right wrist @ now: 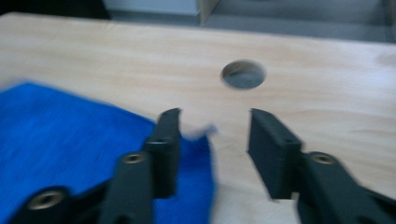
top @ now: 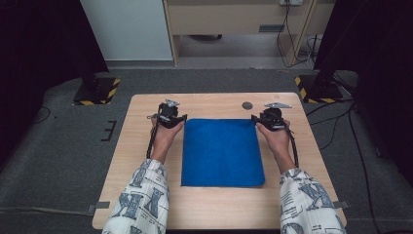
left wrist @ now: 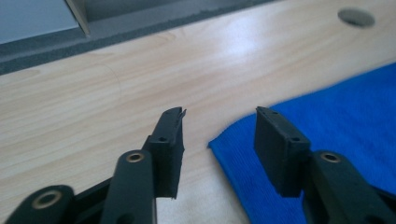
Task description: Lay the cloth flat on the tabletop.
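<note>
L gripper – jaws part open, nothing clamped. In the left gripper view the far-left corner of the blue cloth lies on the table between the two jaws, pads not pressing it. In the high view this gripper sits just beside that corner, held by the left hand.

R gripper – also part open, empty. The right gripper view is a bit blurred, but the cloth's far-right corner pokes into the gap next to one jaw, a small tip of fabric turned up; looks like no grip yet, though I can't tell if that jaw brushes it. The right hand has it at the cloth's far-right corner.

Cloth itself: spread flat, one layer, roughly mid wooden table, edges about square w/ the table. A round hole in the tabletop lies just beyond it.

Progress, as I judge it: early stage. Both grippers lined up on the two far corners – approach abt done. Left to do: close on the corners, lift, then fold or move the cloth. No fold visible so far.
</note>
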